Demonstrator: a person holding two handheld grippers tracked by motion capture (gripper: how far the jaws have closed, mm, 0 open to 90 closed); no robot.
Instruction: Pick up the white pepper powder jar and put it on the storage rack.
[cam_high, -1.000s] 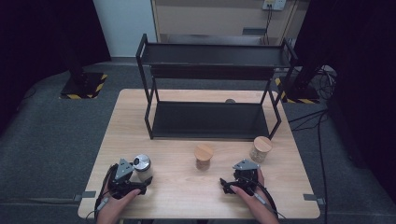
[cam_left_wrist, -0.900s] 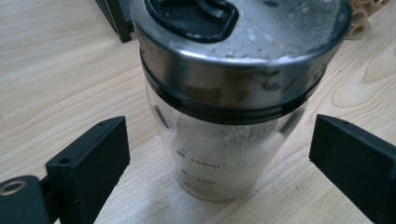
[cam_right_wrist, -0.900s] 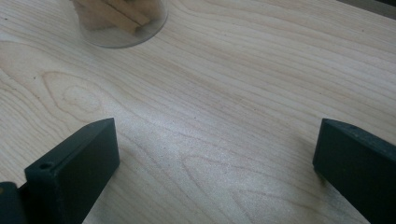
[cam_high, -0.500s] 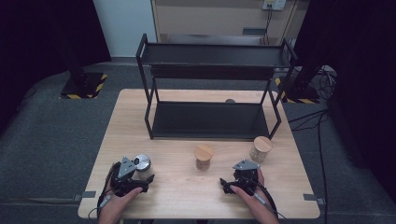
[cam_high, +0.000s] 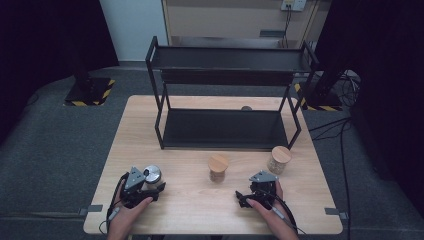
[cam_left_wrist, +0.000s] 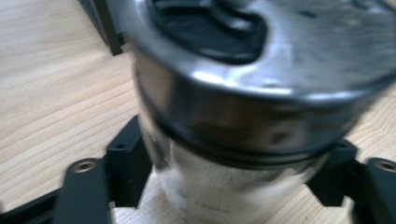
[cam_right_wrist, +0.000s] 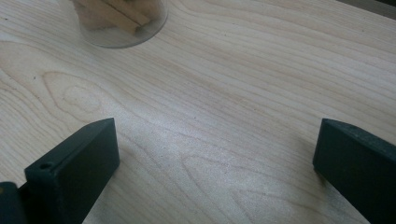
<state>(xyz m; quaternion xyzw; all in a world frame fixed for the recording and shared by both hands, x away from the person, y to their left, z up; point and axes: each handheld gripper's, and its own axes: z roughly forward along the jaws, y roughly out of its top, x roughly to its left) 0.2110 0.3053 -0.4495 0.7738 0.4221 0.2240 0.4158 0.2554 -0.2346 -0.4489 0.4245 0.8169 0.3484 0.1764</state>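
Three jars stand on the table (cam_high: 300, 210) in front of a black rack (cam_high: 225, 75). At the left, the left gripper (cam_high: 152, 186) has just been closing, and its jaws now clamp the steel-lidded jar (cam_high: 152, 176) near the table's front left corner. A second ago they stood wide around it; the jar stays upright where it stood. Judged from this, the grasp is made and a lift toward the rack likely comes next. At the centre and right, two cork-lidded jars (cam_high: 218, 167) (cam_high: 279, 159) wait untouched. The right gripper (cam_high: 250, 196) rests on the table, jaws wide and empty. The left gripper view gives what the high view cannot: the jaws pressed against the jar's glass body (cam_left_wrist: 233, 186) below its lid (cam_left_wrist: 261, 93). The right gripper view shows bare wood between its open jaws and a glass jar base (cam_right_wrist: 121, 23) ahead.
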